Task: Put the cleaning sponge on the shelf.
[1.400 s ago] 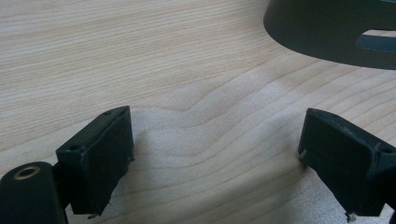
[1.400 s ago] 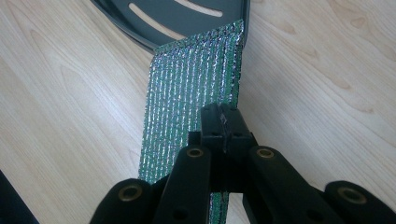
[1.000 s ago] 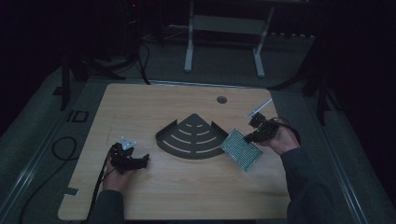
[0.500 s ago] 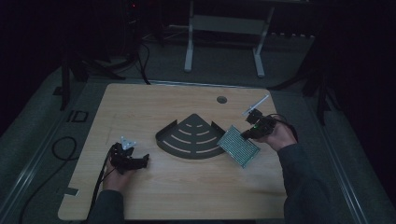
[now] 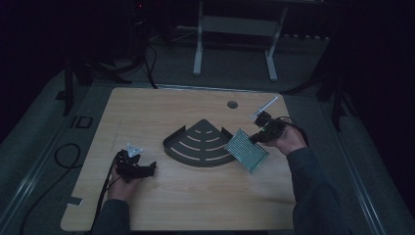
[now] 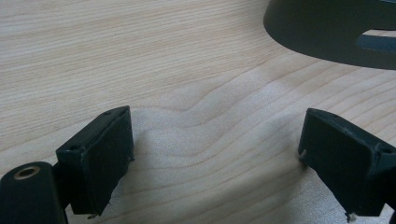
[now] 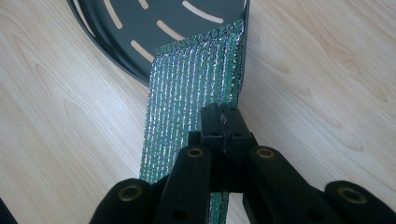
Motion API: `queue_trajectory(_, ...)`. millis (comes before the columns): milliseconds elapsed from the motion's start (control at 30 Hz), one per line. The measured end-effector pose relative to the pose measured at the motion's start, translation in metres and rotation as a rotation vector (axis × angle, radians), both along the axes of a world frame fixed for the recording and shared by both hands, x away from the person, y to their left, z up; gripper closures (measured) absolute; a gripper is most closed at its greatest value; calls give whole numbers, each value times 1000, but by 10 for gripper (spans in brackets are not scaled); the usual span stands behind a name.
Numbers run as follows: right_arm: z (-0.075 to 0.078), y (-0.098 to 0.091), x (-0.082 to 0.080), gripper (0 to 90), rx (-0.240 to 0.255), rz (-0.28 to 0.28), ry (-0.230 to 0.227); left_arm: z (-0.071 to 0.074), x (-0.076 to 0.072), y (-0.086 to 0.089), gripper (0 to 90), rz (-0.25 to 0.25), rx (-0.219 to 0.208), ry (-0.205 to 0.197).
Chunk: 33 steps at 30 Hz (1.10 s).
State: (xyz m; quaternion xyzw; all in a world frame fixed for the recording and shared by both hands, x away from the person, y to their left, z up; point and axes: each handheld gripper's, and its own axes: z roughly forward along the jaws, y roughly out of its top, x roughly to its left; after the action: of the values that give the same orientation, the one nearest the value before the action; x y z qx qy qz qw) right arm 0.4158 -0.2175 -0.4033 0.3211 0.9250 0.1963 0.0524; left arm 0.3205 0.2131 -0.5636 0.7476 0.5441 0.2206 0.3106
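Note:
A dark fan-shaped slotted tray (image 5: 195,149) lies in the middle of the wooden table (image 5: 147,112). My right gripper (image 5: 255,140) is shut on the edge of a shiny green ribbed sheet (image 5: 247,150), holding it tilted at the tray's right corner. In the right gripper view the sheet (image 7: 191,93) runs from the closed jaws of my right gripper (image 7: 223,117) and overlaps the tray's rim (image 7: 116,51). My left gripper (image 5: 150,168) rests on the table left of the tray. It is open (image 6: 215,158), with bare wood between its pads and the tray's edge (image 6: 322,32) ahead.
A round hole (image 5: 232,104) sits in the table's far side. A white metal stand (image 5: 198,44) is on the floor beyond the table. Cables (image 5: 61,154) lie on the floor at the left. The surroundings are dark.
My right hand has carried the green sheet a little up and left, closer onto the tray's corner. The left gripper has stayed put.

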Motion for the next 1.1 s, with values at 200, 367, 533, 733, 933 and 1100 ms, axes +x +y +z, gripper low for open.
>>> queue_trajectory(200, 2, 4, 2, 898, 3, 1, -7, 0, 0, 0, 105, 0, 0, 0)
queue_trajectory(367, 4, 5, 5, 898, 11, -6, -8, 0, 0, 0, 105, 0, 0, 0)
queue_trajectory(533, 6, 6, 7, 898, 13, -10, -12, 0, 0, 0, 105, 0, 0, 0)
queue_trajectory(733, 7, 11, 11, 898, 12, -9, -14, 0, 0, 0, 105, 0, 0, 0)
queue_trajectory(933, 8, 16, 14, 898, 17, -6, -17, 0, 0, 0, 105, -1, 1, 1)
queue_trajectory(1100, 9, 18, 17, 898, 20, -9, -18, 0, 0, 0, 105, 0, 1, 0)
